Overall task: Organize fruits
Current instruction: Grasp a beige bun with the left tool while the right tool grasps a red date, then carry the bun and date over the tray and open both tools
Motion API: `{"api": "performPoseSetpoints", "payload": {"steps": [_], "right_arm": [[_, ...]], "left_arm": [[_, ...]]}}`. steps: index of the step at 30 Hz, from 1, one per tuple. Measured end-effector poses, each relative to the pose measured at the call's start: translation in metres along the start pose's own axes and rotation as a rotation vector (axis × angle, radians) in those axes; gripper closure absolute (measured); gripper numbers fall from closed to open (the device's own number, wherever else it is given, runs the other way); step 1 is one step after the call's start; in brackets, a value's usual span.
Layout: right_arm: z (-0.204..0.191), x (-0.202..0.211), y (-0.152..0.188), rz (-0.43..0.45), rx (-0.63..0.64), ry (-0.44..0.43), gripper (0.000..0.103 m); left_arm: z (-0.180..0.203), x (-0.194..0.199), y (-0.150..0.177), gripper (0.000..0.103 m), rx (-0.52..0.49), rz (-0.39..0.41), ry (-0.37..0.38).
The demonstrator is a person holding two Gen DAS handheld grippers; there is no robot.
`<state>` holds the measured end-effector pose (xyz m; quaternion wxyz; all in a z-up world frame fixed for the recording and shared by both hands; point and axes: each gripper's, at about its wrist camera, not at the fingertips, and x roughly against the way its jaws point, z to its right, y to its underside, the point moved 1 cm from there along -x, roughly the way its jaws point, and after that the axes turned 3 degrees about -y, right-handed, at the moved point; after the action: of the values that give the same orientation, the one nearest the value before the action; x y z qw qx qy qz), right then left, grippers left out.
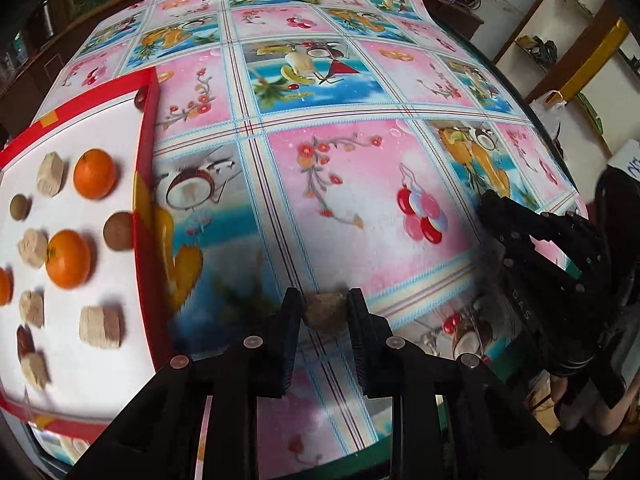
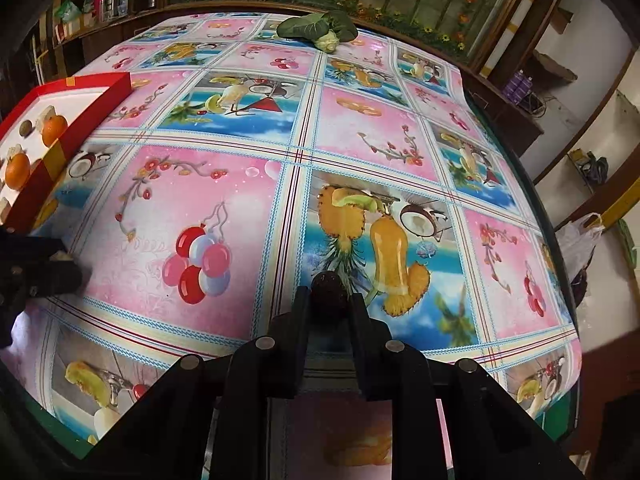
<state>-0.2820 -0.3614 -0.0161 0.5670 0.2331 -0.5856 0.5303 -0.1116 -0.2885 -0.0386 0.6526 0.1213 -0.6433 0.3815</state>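
Holding one piece in each gripper, box off to the left

Left gripper [image 1: 325,312] is clamped on a small tan-brown lump [image 1: 325,311] — jaws nearly together, pads pressed on both its sides. It looks like one of the pale chunks from the box, but the view is soft there, so I can't say for sure. It sits above the tablecloth [image 1: 352,200], just right of the red box [image 1: 145,184].

Right gripper [image 2: 330,300] is closed tight on a dark round fruit [image 2: 329,285], which pokes up past the fingertips. It sits over the pineapple print on the cloth, well apart from the box.

Box contents, from the left wrist view:
- two whole oranges [image 1: 95,174] on the white floor of the box, a third cut off at the left edge
- several pale beige chunks [image 1: 100,327] spread around them
- brown round fruits [image 1: 119,230], one just beside the right wall
- a dark red piece [image 1: 25,340] low left

Leafy green vegetable [image 2: 320,29] lies at the far edge of the table, well apart from both grippers. Each gripper shows at the edge of the other's view — the right one at the right of the left wrist view.
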Motion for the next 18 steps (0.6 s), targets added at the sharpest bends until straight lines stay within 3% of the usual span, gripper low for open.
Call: {"api": "performPoseSetpoints", "payload": {"steps": [5, 8, 12, 18], "right_arm": [[-0.011, 0.006, 0.007, -0.001, 0.04, 0.062, 0.085], [-0.012, 0.011, 0.011, -0.002, 0.026, 0.024, 0.085], [-0.019, 0.015, 0.015, 0.007, 0.02, 0.017, 0.084], [-0.052, 0.022, 0.003, 0.023, 0.051, -0.136, 0.084]], "left_arm": [[0.002, 0.006, 0.019, 0.08, -0.003, 0.019, 0.01], [-0.012, 0.018, 0.029, 0.081, 0.036, 0.025, 0.077], [-0.035, 0.041, 0.039, 0.081, 0.085, 0.066, 0.114], [-0.085, 0.086, 0.055, 0.081, 0.176, 0.139, 0.127]]}}
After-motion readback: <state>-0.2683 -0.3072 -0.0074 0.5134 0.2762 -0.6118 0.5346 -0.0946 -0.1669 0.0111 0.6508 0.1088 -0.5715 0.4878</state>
